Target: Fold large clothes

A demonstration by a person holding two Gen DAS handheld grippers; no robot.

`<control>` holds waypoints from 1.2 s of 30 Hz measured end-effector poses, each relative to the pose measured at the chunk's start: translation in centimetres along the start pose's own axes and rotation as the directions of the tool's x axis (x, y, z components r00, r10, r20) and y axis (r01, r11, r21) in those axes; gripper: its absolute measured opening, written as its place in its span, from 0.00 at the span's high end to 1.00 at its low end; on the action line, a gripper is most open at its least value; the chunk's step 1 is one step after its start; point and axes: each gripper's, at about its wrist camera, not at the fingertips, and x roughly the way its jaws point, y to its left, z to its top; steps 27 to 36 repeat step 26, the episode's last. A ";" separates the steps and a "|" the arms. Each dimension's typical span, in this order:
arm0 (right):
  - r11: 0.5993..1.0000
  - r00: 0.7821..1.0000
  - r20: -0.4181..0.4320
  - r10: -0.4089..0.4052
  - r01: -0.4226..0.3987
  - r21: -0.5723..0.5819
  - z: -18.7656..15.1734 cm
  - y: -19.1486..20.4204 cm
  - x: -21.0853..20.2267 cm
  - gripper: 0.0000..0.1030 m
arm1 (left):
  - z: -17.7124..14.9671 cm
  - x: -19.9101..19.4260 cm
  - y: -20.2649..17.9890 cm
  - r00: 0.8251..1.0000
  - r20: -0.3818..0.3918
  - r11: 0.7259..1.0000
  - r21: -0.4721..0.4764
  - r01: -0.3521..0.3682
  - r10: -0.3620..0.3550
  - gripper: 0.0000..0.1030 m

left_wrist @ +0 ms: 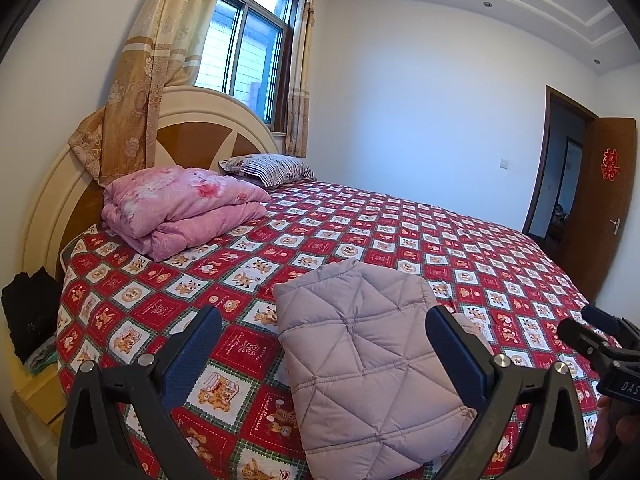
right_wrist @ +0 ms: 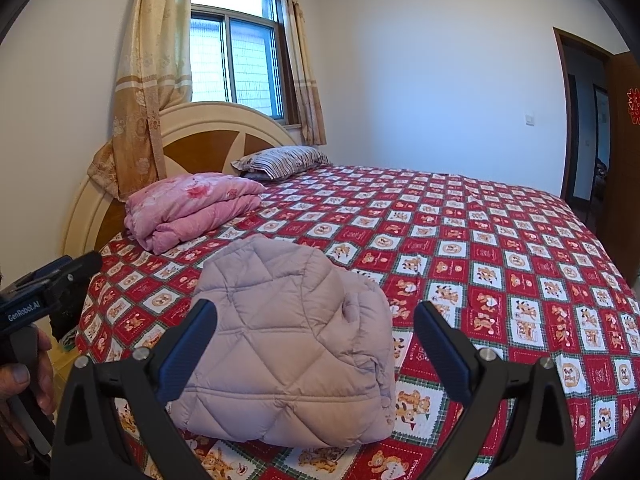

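Observation:
A pale lilac quilted jacket (left_wrist: 360, 360) lies folded into a compact bundle on the near part of the bed (left_wrist: 460, 248). The same jacket (right_wrist: 288, 344) shows in the right wrist view. My left gripper (left_wrist: 324, 328) stands open above the jacket's near side, touching nothing. My right gripper (right_wrist: 316, 320) is open too, its blue fingers (right_wrist: 192, 344) spread on either side of the bundle with nothing held. The right gripper (left_wrist: 592, 332) appears at the right edge of the left wrist view, and the left gripper (right_wrist: 60, 280) at the left edge of the right one.
A red patchwork bedspread (right_wrist: 500, 240) with bear prints covers the bed. A folded pink quilt (left_wrist: 180, 208) and a striped pillow (left_wrist: 268, 168) lie by the headboard (left_wrist: 192, 132). Dark clothes (left_wrist: 28, 312) sit on a nightstand at left. An open wooden door (left_wrist: 612, 200) stands at right.

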 end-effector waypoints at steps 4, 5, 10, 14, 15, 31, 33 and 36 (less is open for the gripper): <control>1.000 1.000 0.019 0.001 -0.001 -0.008 -0.1 0.7 -0.2 0.00 | 0.0 0.1 -0.3 1.000 -0.007 1.000 -0.003 0.005 -0.005 0.01; 1.000 1.000 0.023 0.000 0.001 -0.011 0.0 0.7 -0.2 0.00 | 0.0 0.1 -0.3 1.000 -0.006 1.000 0.000 0.006 -0.006 0.01; 1.000 1.000 0.032 0.000 0.001 -0.019 0.1 1.0 -0.4 0.00 | -0.2 0.0 -1.2 1.000 -0.001 0.999 0.036 -0.002 0.002 0.01; 1.000 1.000 0.029 -0.002 0.002 -0.021 0.1 0.9 -0.3 0.00 | -0.3 0.4 -1.4 1.000 -0.017 0.999 0.038 -0.007 0.007 0.01; 1.000 1.000 0.028 -0.001 0.002 -0.021 0.1 1.0 -0.3 0.00 | -0.3 0.6 -1.4 1.000 -0.027 0.999 0.030 -0.011 0.012 0.01; 1.000 1.000 0.008 0.008 -0.007 -0.011 -0.3 1.3 -0.1 0.00 | -0.8 0.4 -2.3 1.000 0.007 0.995 0.090 -0.030 0.029 0.01; 1.000 1.000 0.008 0.008 -0.007 -0.011 -0.3 1.3 -0.1 0.00 | -0.8 0.4 -2.3 1.000 0.007 0.995 0.090 -0.030 0.029 0.01; 1.000 1.000 0.008 0.008 -0.007 -0.011 -0.3 1.3 -0.1 0.00 | -0.8 0.4 -2.3 1.000 0.007 0.995 0.090 -0.030 0.029 0.01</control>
